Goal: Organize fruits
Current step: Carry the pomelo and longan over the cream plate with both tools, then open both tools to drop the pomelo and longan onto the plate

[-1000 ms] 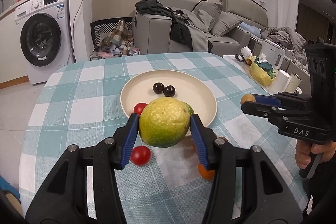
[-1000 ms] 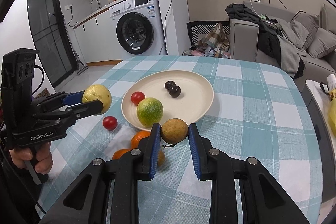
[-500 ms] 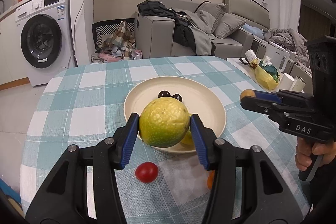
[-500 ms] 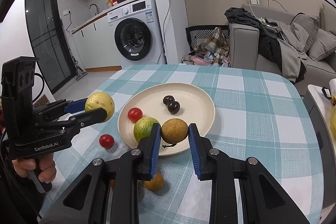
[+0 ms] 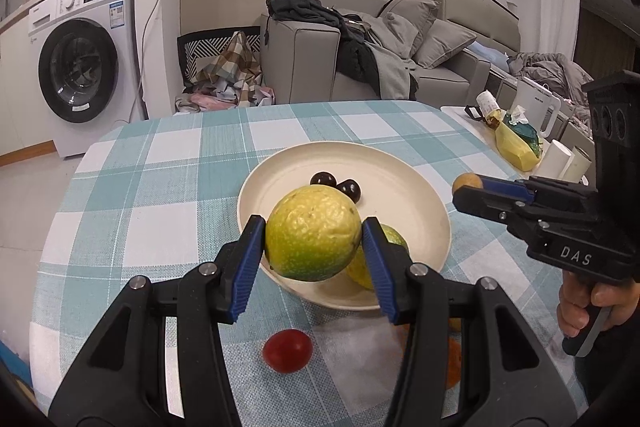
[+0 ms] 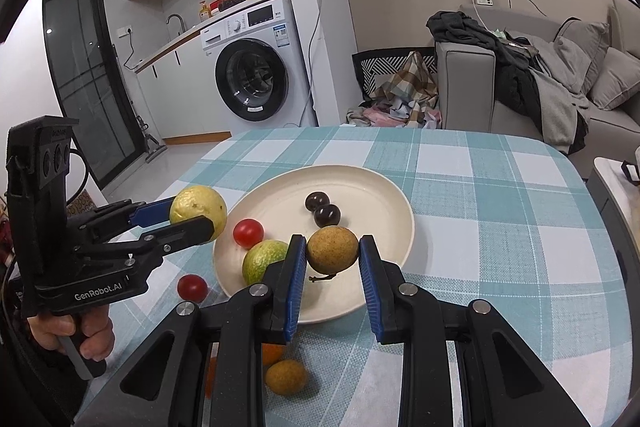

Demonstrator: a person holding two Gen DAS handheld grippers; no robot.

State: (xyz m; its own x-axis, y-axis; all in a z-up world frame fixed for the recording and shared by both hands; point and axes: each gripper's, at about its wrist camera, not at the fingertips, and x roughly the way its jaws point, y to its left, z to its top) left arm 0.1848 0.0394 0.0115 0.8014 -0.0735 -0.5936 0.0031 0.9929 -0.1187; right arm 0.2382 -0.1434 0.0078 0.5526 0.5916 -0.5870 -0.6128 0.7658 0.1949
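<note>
Checked tablecloth (image 5: 168,203), cream plate (image 5: 400,167). Left gripper (image 5: 314,251) pinching yellow-green citrus (image 5: 312,231), right gripper (image 6: 332,263) pinching brown longan (image 6: 332,247); both have advanced from the near-side loose fruit to over the plate rim. Release looks next.

Yellow-green fruit (image 5: 313,231) in left gripper (image 5: 314,241)

The tabletop (image 6: 500,211) wears a teal-and-white checked cloth. A cream plate (image 6: 384,187) sits on it near the middle. Just beside the plate's near rim a red tomato (image 6: 192,287) lies on the cloth. Closer to the near edge lie a small brown fruit (image 6: 286,377) and, touching it, an orange (image 6: 272,353) partly hidden.
</note>
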